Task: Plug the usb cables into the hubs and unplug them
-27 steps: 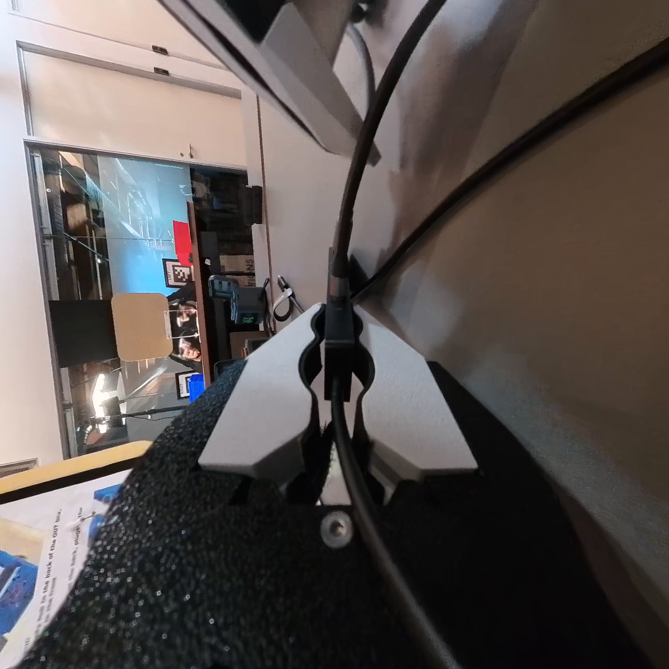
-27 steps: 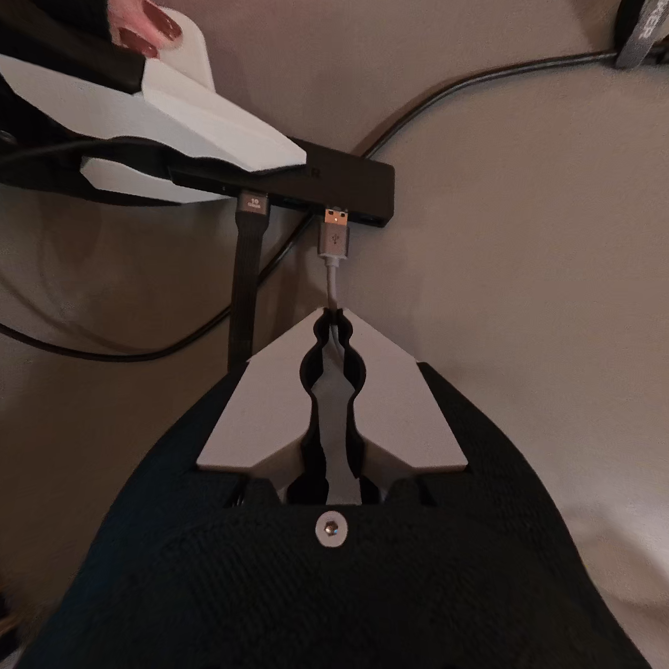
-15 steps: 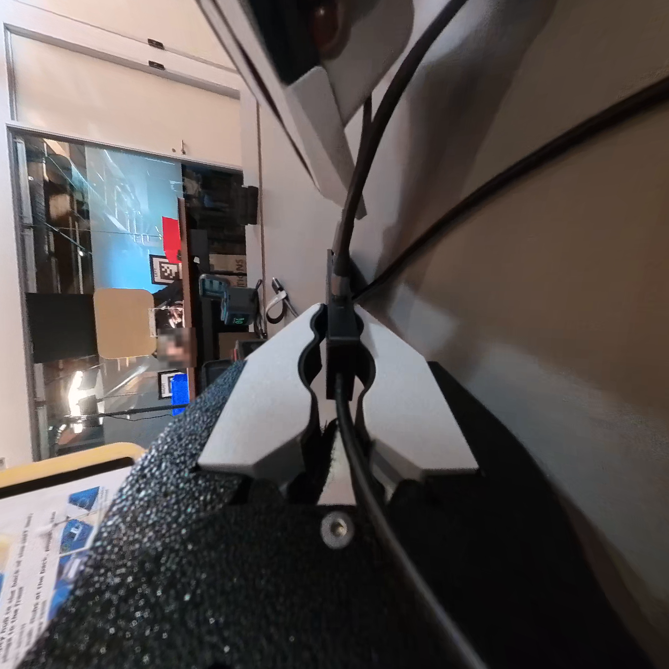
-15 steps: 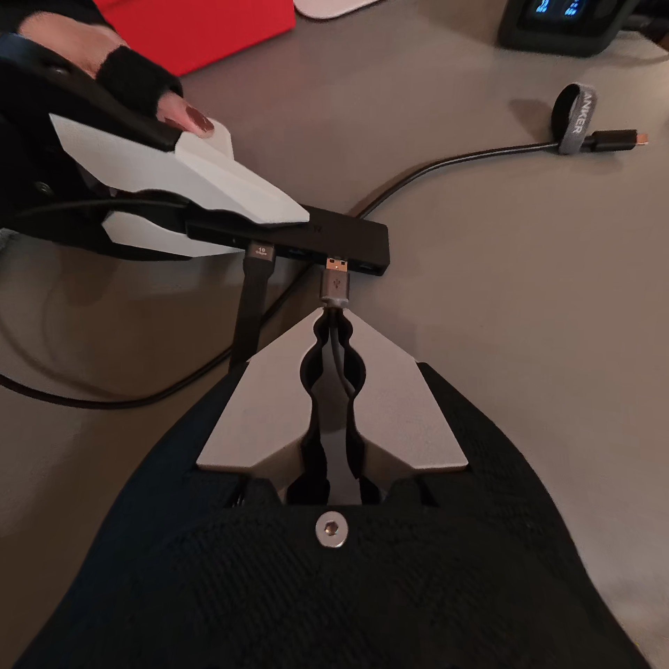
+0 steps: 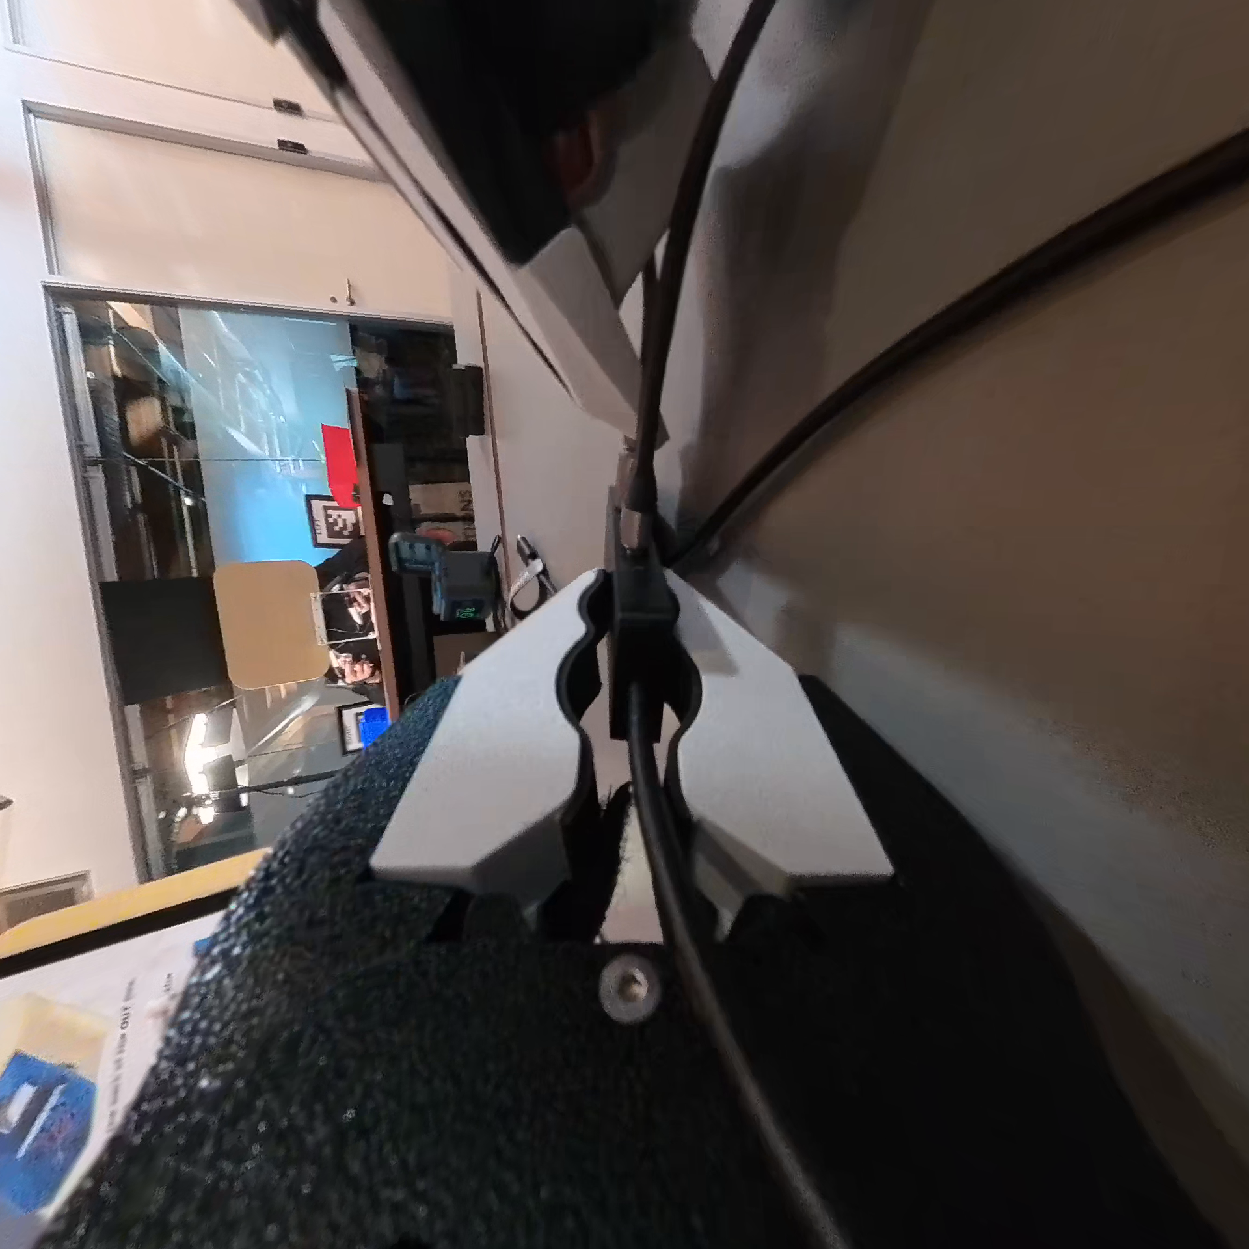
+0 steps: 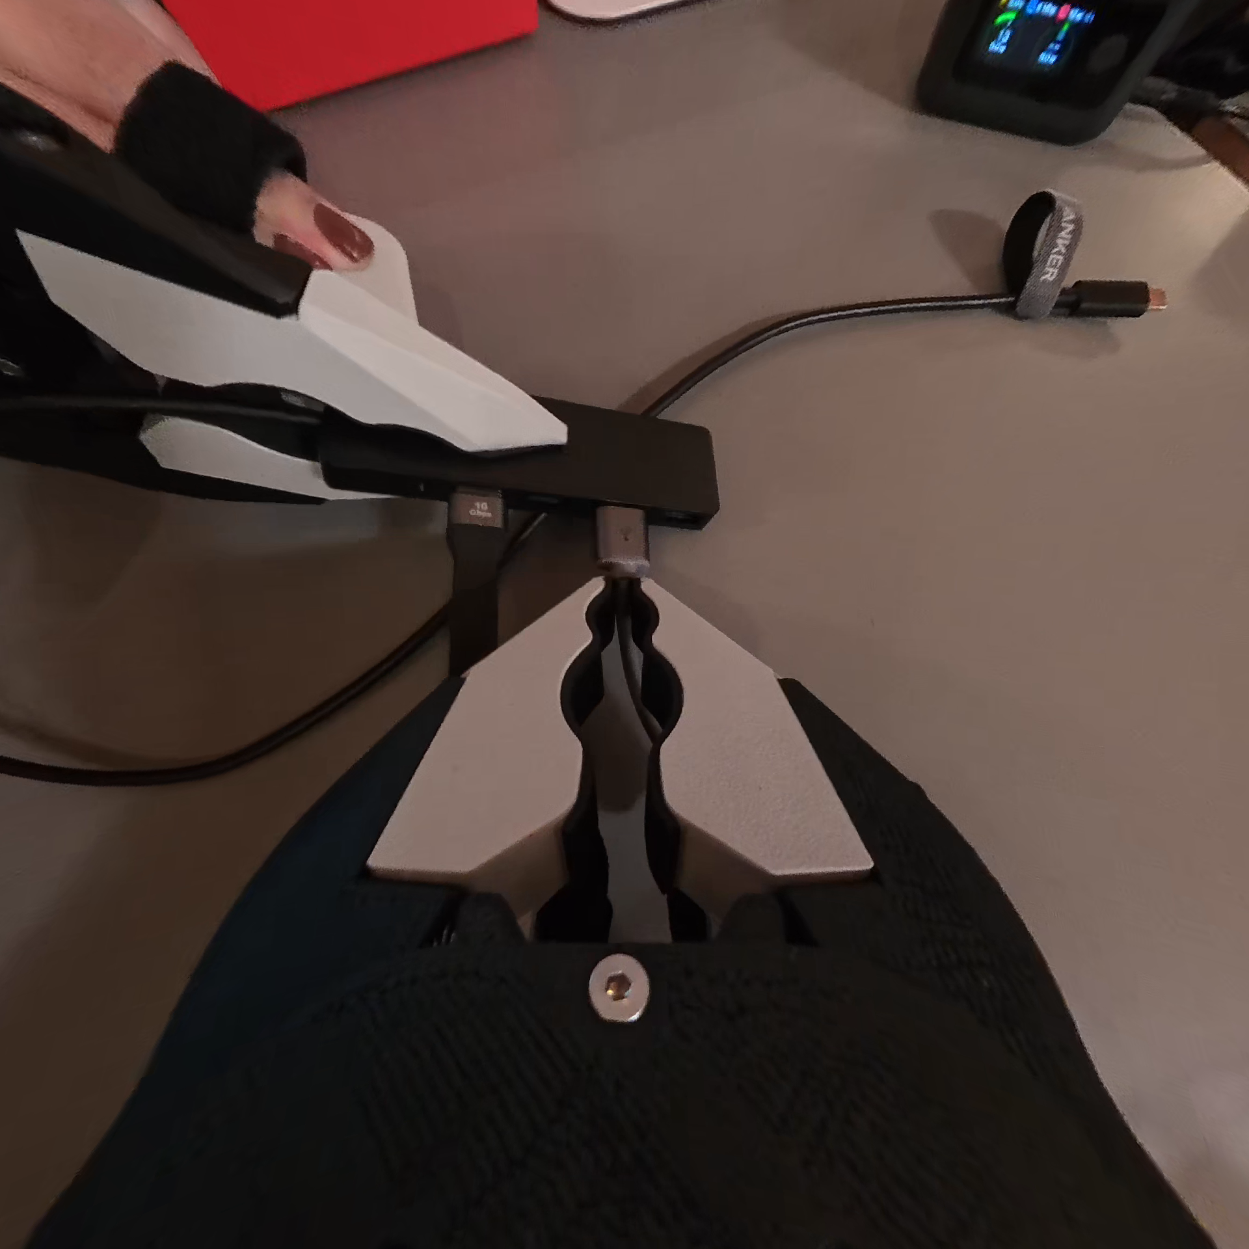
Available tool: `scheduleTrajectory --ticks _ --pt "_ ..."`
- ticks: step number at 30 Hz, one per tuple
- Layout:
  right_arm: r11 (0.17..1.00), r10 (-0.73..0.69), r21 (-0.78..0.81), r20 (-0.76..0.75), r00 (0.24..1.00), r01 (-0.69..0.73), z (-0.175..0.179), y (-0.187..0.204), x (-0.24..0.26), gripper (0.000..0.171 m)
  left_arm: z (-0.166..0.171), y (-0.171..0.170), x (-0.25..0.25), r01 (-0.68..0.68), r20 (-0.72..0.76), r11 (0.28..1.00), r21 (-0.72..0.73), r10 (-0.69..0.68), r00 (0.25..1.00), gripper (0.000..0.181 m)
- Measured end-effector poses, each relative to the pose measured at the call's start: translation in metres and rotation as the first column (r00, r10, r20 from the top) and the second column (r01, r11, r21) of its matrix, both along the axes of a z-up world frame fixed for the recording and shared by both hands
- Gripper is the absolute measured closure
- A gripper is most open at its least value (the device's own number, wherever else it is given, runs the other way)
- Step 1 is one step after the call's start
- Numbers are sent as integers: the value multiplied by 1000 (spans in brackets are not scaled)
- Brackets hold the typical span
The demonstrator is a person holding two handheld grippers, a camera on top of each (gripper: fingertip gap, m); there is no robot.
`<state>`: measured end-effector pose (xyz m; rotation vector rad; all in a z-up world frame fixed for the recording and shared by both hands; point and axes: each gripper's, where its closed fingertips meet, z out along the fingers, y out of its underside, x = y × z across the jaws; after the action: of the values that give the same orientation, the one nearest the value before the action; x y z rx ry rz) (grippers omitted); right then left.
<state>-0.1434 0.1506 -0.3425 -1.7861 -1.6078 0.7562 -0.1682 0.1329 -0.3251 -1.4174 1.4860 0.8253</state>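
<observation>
In the right wrist view, my right gripper (image 6: 620, 588) is shut on a grey cable just behind its silver USB plug (image 6: 622, 537). The plug sits in a port on the front of the black hub (image 6: 649, 459); its metal tip is hidden. My left gripper (image 6: 480, 466) clamps the hub's left end from the left. A second plug on a flat black cable (image 6: 476, 513) sits in a port further left. In the left wrist view, my left gripper (image 5: 635, 581) is shut on the hub (image 5: 639, 642), seen edge-on, and the right gripper (image 5: 581, 324) looms above.
The hub lies on a grey table (image 6: 946, 642). Its own black cable runs right to a loose connector with a grey strap (image 6: 1044, 270). A red box (image 6: 351, 40) and a dark device with a lit screen (image 6: 1034, 54) stand at the back. Tip to tip, the grippers are about 4 centimeters apart.
My right gripper has moved forward and the silver plug's bare metal tip has gone into the hub's port. My left gripper has kept its hold on the hub.
</observation>
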Motion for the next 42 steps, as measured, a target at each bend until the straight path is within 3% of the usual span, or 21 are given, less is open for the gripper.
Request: scheduleTrajectory --ticks 7,8,10,13,15,17,20,23,28,31,35,37,40,42 --pt "1000 16 18 10 1000 -16 0 1 2 169 2 1 -2 -4 -15 1000 20 4 1000 172" --pt "1000 17 2 -7 1000 -17 3 0 3 166 4 1 -2 6 -4 1000 25 -6 1000 172" --pt "1000 7 -11 -84 996 -8 16 1 5 141 10 5 -9 -29 13 997 77 28 1000 172" --pt "998 5 60 -216 976 8 41 7 13 119 39 8 -17 -71 86 977 200 55 995 172" --pt "990 19 141 -266 964 20 56 9 19 116 51 2 -14 -33 62 960 277 16 998 172" --pt "991 17 135 -297 955 25 68 9 23 116 55 -4 -8 37 -50 939 343 -21 999 172" --pt "993 4 -109 -376 927 -49 83 -5 26 115 59 -15 9 165 -182 902 398 -99 978 173" --pt "878 -9 -454 -328 944 -150 78 -28 31 108 68 -28 29 269 -290 850 452 -145 946 173" --pt "740 5 -633 -332 943 -227 83 -46 34 122 70 -49 55 391 -366 801 454 -232 901 174" --pt "708 28 -663 -321 947 -246 81 -50 38 132 73 -55 60 414 -369 786 460 -254 894 173" --pt "615 76 -728 -325 943 -301 77 -63 39 132 80 -64 69 438 -353 760 481 -290 890 173" --pt "542 130 -756 -355 926 -366 82 -76 41 153 80 -65 71 448 -362 750 487 -294 885 173" --pt "562 153 -716 -402 903 -414 92 -79 40 158 86 -67 70 444 -343 732 518 -298 891 170" --pt "609 167 -646 -463 871 -460 108 -80 40 163 99 -63 64 374 -240 718 587 -287 927 145"
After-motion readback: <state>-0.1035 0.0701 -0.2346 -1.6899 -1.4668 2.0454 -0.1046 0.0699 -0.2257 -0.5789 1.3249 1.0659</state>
